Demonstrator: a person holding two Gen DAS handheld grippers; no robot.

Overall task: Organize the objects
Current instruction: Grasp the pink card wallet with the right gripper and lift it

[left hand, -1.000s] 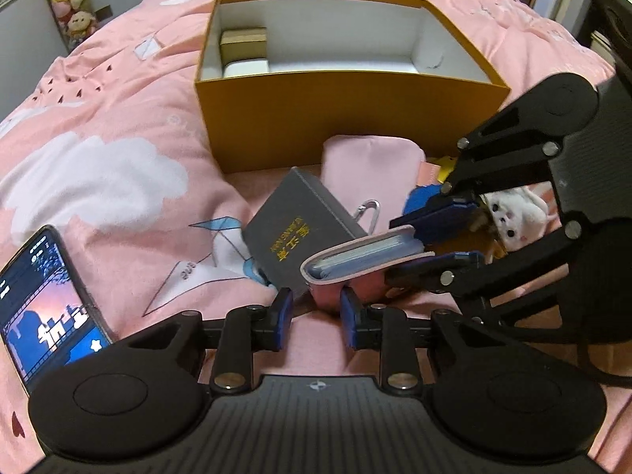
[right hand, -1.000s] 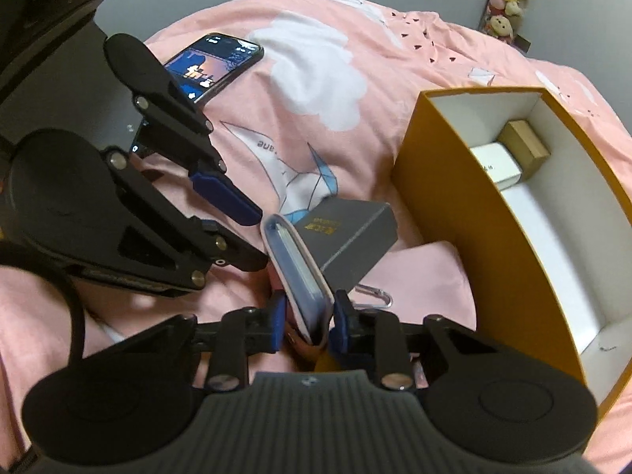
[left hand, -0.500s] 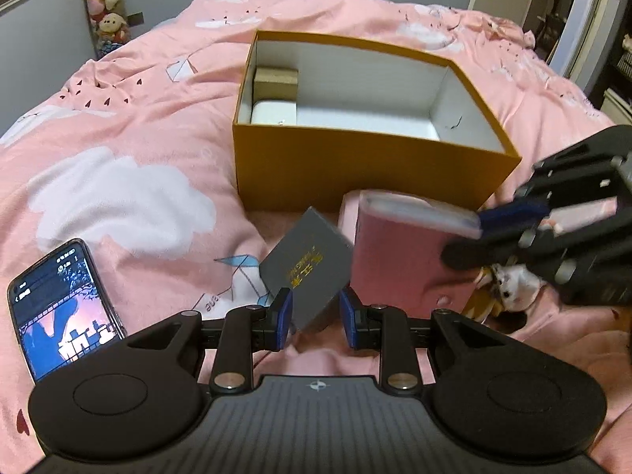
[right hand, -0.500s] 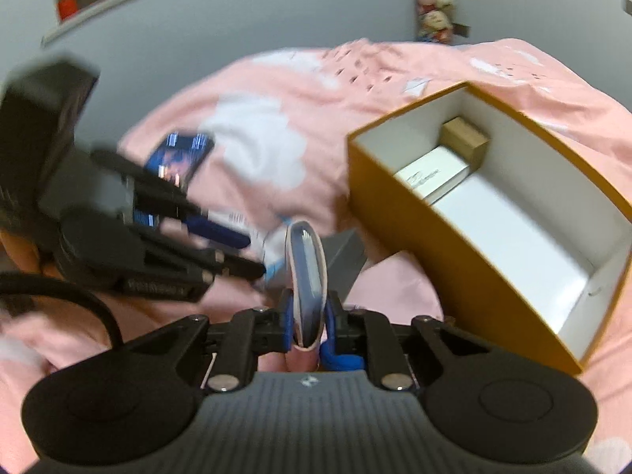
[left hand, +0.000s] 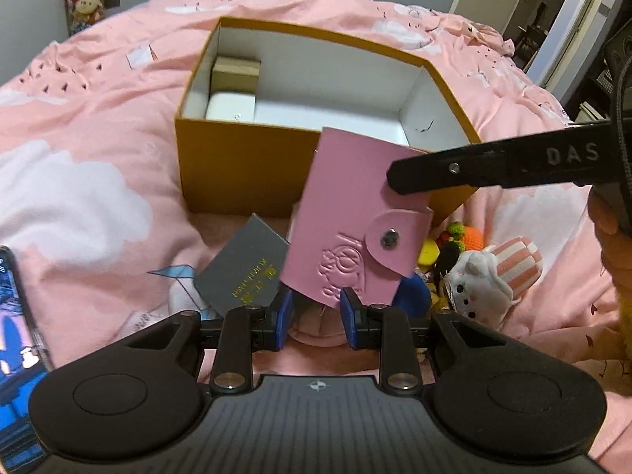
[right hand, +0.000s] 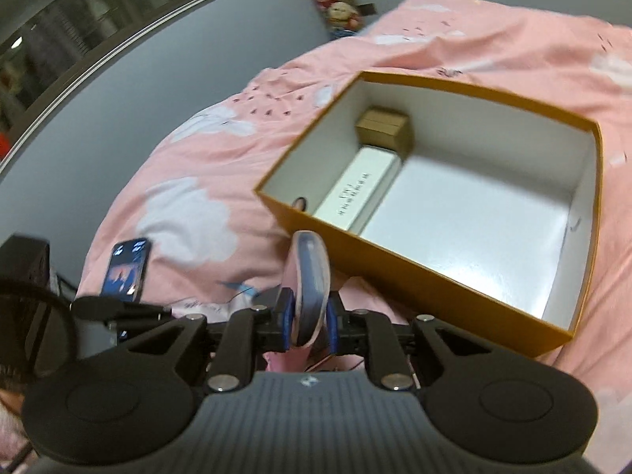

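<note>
My right gripper (right hand: 308,326) is clamped on the pink card wallet (right hand: 307,284), held on edge just short of the orange box (right hand: 430,276) at 1 o'clock. My left gripper (left hand: 315,312) hangs apart, holding nothing. I'd clear the near wall, then lower the wallet flat beside the white carton (right hand: 357,195).

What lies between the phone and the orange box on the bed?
In the right wrist view, only bare pink bedspread with a white cloud print lies between the phone and the orange box; nothing rests on that stretch.
</note>
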